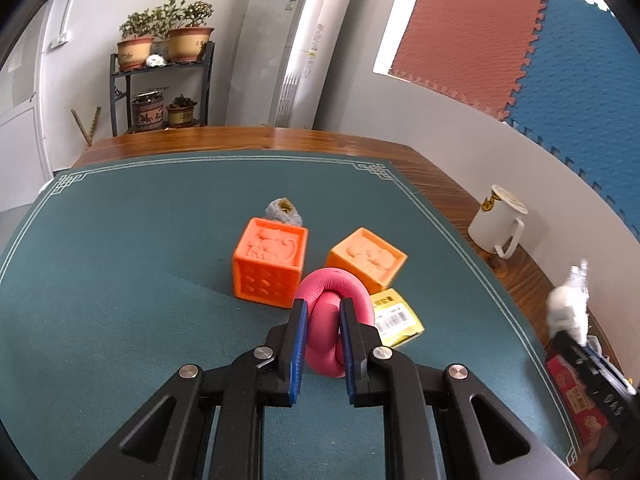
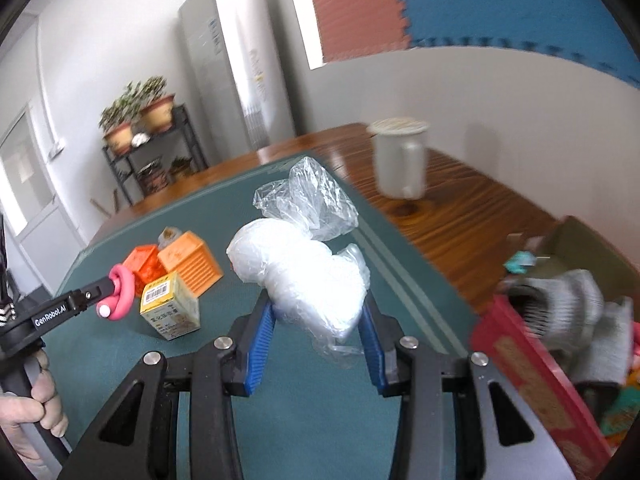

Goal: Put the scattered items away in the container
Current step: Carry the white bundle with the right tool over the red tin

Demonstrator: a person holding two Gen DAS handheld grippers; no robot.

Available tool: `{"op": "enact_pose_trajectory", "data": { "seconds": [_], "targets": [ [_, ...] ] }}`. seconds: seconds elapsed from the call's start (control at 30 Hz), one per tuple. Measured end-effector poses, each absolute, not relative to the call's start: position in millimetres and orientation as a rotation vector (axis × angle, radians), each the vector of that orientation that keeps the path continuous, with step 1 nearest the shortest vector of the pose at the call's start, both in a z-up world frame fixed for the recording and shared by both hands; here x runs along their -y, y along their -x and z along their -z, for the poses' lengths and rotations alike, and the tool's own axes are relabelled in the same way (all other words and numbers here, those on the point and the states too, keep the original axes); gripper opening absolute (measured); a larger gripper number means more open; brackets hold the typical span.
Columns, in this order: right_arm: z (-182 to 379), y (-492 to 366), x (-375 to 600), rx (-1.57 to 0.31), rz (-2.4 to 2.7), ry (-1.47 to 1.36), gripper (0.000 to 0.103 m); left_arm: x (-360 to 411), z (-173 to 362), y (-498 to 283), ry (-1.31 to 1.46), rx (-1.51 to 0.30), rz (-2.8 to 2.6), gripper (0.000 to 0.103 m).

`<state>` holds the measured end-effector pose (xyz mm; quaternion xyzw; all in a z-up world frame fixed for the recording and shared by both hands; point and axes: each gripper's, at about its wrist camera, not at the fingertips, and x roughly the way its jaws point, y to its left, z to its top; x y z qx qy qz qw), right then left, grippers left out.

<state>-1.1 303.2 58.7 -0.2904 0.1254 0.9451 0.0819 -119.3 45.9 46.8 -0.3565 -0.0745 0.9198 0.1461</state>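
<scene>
The left hand-held gripper clamps a pink ring toy, loops stacked upright. Only the right wrist view shows the right hand-held gripper clasping a white plastic bag.

A home room: potted plants on a rack, wooden table, standing air conditioner.

Black linkage arms, silver screws, blue-padded jaws.

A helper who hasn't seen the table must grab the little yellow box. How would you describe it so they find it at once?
On the green table mat, find the two orange cubes. The small yellow box lies just in front of the paler cube, beside the pink ring held in the left tool. It alone carries a printed barcode label.
</scene>
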Motion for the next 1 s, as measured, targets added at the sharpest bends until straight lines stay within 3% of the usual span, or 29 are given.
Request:
{"op": "enact_pose_trajectory", "data": {
  "seconds": [0.4,0.77,0.87,1.0],
  "targets": [
    [-88,-90,-385,-0.417,-2.597,0.657,0.045,-65,-64,95,0.95,0.17,-2.589,0.017],
    [-78,-111,-444,-0.456,-2.459,0.66,0.045,-89,-69,75,0.934,0.112,-2.548,0.017],
    [-71,-108,-453,-0.472,-2.447,0.679,0.048,-96,-71,71,0.935,0.104,-2.54,0.017],
    [-66,-115,-460,-0.503,-2.441,0.664,0.067,-108,-72,67,0.938,0.089,-2.528,0.017]
  ]
}}
